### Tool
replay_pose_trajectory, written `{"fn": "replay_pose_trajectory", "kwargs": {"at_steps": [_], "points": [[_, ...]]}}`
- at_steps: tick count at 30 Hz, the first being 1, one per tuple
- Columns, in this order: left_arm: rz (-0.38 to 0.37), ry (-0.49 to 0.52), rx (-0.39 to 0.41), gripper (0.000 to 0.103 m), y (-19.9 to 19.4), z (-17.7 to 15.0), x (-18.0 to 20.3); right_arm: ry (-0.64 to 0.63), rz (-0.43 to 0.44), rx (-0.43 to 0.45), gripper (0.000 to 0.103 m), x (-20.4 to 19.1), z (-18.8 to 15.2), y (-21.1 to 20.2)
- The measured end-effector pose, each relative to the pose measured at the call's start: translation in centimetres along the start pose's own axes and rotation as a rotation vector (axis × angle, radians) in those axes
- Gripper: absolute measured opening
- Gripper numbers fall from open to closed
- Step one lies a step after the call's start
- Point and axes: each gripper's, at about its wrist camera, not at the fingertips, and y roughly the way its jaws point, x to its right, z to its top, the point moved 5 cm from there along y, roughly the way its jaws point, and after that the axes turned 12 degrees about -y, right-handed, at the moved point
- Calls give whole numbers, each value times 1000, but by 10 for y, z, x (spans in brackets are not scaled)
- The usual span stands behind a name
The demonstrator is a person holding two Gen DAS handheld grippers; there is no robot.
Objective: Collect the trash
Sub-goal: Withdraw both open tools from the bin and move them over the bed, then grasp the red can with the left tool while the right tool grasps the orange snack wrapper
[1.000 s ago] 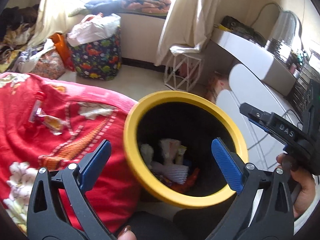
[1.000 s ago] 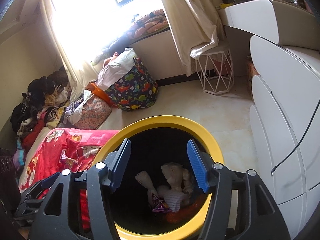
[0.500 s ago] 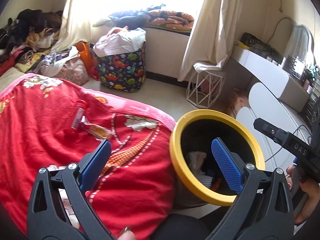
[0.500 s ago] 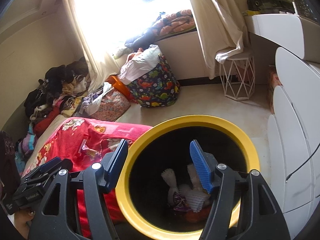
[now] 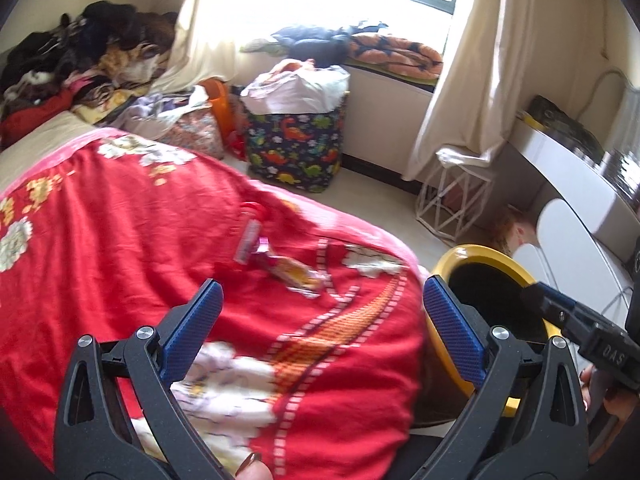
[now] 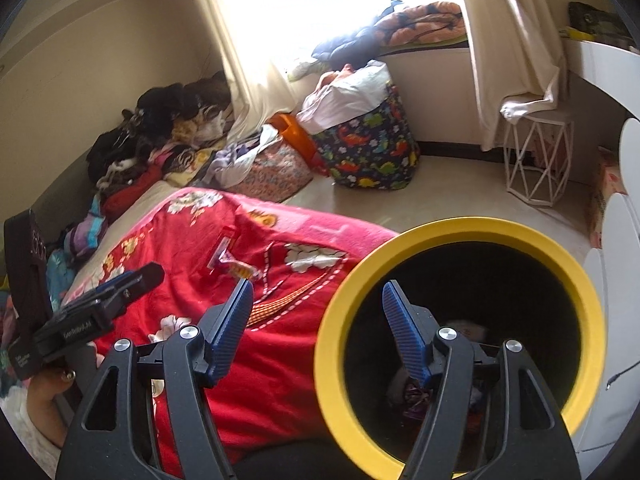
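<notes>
- My left gripper (image 5: 320,320) gapes wide, holding nothing, above the red blanket (image 5: 120,248).
- My right gripper (image 6: 316,328) is open and empty too, straddling the yellow bin's rim (image 6: 332,320).
- 2 wrappers (image 5: 276,260) lie together on the blanket, beside the bin.

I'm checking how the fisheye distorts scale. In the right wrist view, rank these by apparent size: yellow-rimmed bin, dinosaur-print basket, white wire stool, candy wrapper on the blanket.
1. Yellow-rimmed bin, inflated by nearness
2. Dinosaur-print basket
3. White wire stool
4. Candy wrapper
</notes>
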Motion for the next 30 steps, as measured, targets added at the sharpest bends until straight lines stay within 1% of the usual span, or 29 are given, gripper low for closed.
{"fn": "replay_pose_trajectory", "kwargs": {"at_steps": [5, 6, 8, 11, 12, 14, 15, 16, 20, 24, 25, 28, 29, 30], "points": [[41, -49, -8, 92, 5, 10, -38, -23, 57, -72, 64, -24, 3, 38], [50, -56, -11, 92, 7, 12, -47, -28, 63, -87, 62, -29, 4, 47], [57, -65, -19, 83, 10, 14, -56, -28, 87, -112, 59, -38, 5, 64], [59, -84, -42, 76, 19, 17, -72, -12, 115, -141, 55, -48, 8, 89], [59, -86, -48, 70, 21, 18, -75, -11, 122, -147, 53, -50, 9, 97], [56, -92, -72, 63, 30, 19, -81, -8, 128, -165, 49, -56, 9, 114], [54, -95, -83, 58, 34, 19, -84, -2, 132, -174, 48, -58, 9, 123], [53, -97, -91, 53, 37, 19, -86, 2, 137, -181, 47, -58, 9, 129], [43, -92, -124, 47, 54, 20, -91, 13, 131, -221, 42, -64, 8, 161], [28, -97, -158, 46, 73, 22, -92, 25, 131, -255, 39, -67, 5, 184], [27, -96, -164, 43, 76, 23, -92, 30, 131, -260, 38, -66, 5, 188], [18, -103, -185, 43, 89, 24, -92, 56, 147, -268, 24, -66, 4, 199], [17, -106, -191, 43, 94, 25, -93, 64, 157, -270, 15, -66, 3, 201], [16, -109, -196, 43, 97, 25, -92, 71, 169, -277, 12, -66, 2, 203]]}}
